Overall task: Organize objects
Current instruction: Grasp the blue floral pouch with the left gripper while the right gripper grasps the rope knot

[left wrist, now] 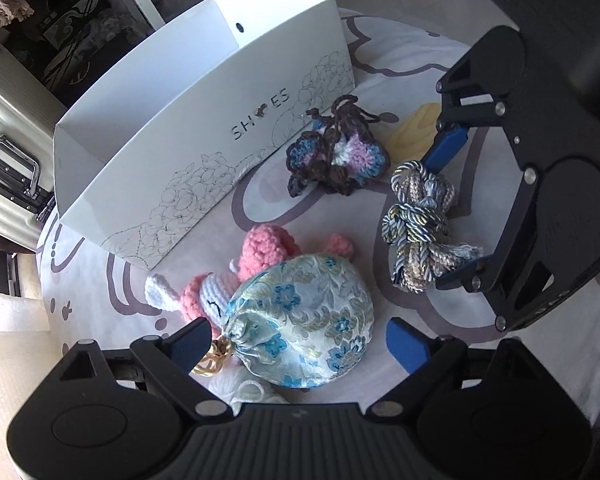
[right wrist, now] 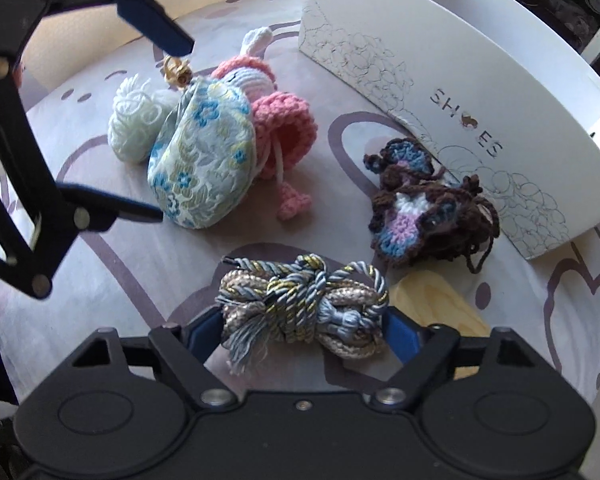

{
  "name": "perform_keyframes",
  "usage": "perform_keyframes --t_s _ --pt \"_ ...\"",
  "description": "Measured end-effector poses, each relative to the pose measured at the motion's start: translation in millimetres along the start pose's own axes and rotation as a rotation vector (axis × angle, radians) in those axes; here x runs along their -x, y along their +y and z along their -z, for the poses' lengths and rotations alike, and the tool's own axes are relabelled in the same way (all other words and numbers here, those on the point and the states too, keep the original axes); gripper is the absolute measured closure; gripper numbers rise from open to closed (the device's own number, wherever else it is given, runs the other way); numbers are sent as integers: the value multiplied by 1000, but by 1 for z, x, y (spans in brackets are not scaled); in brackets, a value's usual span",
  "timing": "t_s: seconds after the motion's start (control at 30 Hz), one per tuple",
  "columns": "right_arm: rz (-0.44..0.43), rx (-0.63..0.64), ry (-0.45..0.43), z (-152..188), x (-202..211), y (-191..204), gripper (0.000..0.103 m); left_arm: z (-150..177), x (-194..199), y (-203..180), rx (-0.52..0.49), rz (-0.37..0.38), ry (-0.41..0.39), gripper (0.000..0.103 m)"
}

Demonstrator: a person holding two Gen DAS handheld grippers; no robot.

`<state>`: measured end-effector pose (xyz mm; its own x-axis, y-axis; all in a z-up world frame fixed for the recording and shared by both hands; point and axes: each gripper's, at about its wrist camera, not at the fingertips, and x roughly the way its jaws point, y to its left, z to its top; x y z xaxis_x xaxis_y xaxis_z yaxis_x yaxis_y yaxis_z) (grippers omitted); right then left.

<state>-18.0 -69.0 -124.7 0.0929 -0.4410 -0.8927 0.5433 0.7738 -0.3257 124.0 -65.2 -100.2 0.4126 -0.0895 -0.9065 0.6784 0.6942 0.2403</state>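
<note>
One shoe box (left wrist: 204, 120), one pouch (left wrist: 300, 320) between the released left tongs (left wrist: 300, 344); right tongs (right wrist: 304, 330) grasp one cord bundle (right wrist: 300, 304).

White box (left wrist: 204, 120) reads "SH ES" (small dark motif replaces the O).

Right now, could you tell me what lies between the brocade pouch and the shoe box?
The pink crochet doll lies between the brocade pouch and shoe box, in both views.

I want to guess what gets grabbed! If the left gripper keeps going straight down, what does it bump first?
Probably the flowered pouch: it lies right between the left gripper's open fingers.
</note>
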Motion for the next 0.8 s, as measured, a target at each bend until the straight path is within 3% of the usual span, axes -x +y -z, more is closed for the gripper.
perform_keyframes --t_s 0.23,0.43,0.67,0.8 --pt "-22 1 15 6 9 -1 26 -5 -18 -10 -32 -32 41 8" --pt "-31 -7 25 10 8 -3 26 -9 -32 -19 -81 -113 62 4" --pt "-23 -13 -4 5 0 -1 20 -11 -47 -25 -132 -127 117 4" --pt "-7 -11 3 1 -7 2 13 -13 -49 -18 -105 -113 134 8"
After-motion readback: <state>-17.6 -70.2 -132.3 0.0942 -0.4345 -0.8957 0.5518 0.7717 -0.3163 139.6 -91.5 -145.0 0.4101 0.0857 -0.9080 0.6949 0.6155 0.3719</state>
